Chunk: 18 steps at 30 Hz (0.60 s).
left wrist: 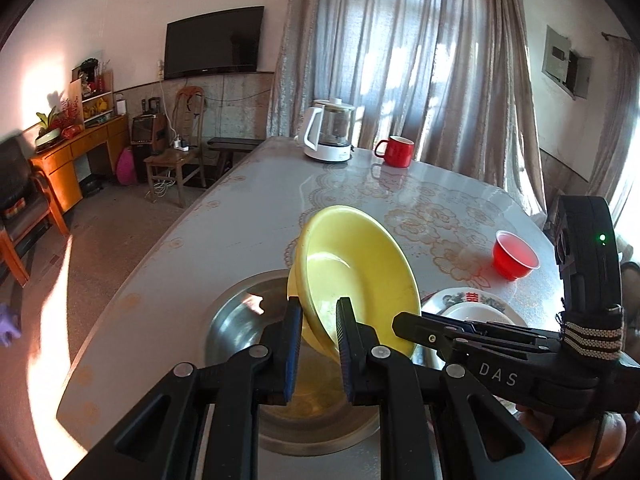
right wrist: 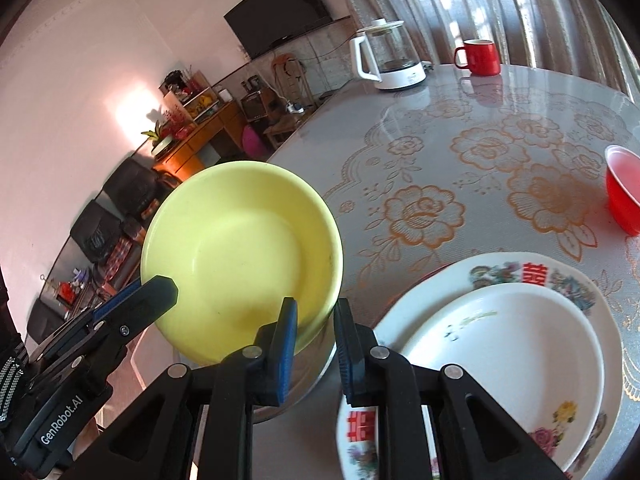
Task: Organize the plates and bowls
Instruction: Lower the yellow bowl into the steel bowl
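Note:
A yellow bowl (left wrist: 352, 264) hangs tilted above a steel basin (left wrist: 236, 320), held from two sides. My left gripper (left wrist: 319, 312) is shut on the near part of its rim. My right gripper (left wrist: 402, 320) reaches in from the right and pinches the rim too. In the right wrist view the yellow bowl (right wrist: 240, 248) fills the centre left, with the right gripper (right wrist: 316, 312) clamped on its lower right rim and the left gripper (right wrist: 162, 286) on its lower left rim. A white plate (right wrist: 500, 352) lies on a flowered plate (right wrist: 560, 276) to the right.
On the round table with the flowered cloth (left wrist: 248, 224) stand a small red bowl (left wrist: 516, 256), a red mug (left wrist: 394, 151) and a glass kettle (left wrist: 328, 136) at the far side. Chairs and a wooden cabinet (left wrist: 72, 160) line the room to the left of the table.

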Each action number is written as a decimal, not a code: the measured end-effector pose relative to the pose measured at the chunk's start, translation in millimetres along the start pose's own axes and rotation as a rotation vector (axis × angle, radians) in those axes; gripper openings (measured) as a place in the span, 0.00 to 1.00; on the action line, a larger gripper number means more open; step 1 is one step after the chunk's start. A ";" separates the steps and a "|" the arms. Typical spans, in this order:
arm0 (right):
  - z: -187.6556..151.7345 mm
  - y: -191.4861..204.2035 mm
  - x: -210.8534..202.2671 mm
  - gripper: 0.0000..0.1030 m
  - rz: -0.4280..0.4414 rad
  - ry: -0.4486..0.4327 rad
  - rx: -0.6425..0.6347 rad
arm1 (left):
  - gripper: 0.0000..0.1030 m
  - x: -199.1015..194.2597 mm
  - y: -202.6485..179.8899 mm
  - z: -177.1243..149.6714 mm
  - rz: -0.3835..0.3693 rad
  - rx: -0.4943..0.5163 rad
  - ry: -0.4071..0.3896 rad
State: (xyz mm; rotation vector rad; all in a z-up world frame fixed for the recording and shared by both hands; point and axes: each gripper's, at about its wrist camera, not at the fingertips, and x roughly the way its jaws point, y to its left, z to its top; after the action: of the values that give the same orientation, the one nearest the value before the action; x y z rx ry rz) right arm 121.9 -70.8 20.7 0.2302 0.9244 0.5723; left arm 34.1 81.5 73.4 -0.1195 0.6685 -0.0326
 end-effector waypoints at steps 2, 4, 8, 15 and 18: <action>-2.3 6.9 2.9 0.17 0.002 0.010 -0.015 | 0.16 -2.6 6.0 -4.7 0.008 -0.010 -0.002; -1.8 11.5 8.1 0.17 0.004 0.018 -0.027 | 0.16 -5.2 10.1 -8.9 0.019 -0.015 -0.007; -5.8 20.5 13.0 0.17 0.012 0.032 -0.046 | 0.16 -8.5 17.1 -15.7 0.028 -0.025 -0.011; -12.1 26.1 17.5 0.17 0.001 0.049 -0.057 | 0.16 0.4 25.9 -24.0 0.019 -0.058 0.024; -13.1 25.4 18.0 0.17 -0.015 0.056 -0.060 | 0.16 7.7 31.7 -29.6 0.002 -0.079 0.052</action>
State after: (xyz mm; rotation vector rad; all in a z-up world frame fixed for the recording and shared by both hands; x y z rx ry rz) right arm 110.5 -40.4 11.4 0.1539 0.9611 0.5940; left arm 21.5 109.4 41.8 -0.1942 0.7224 -0.0076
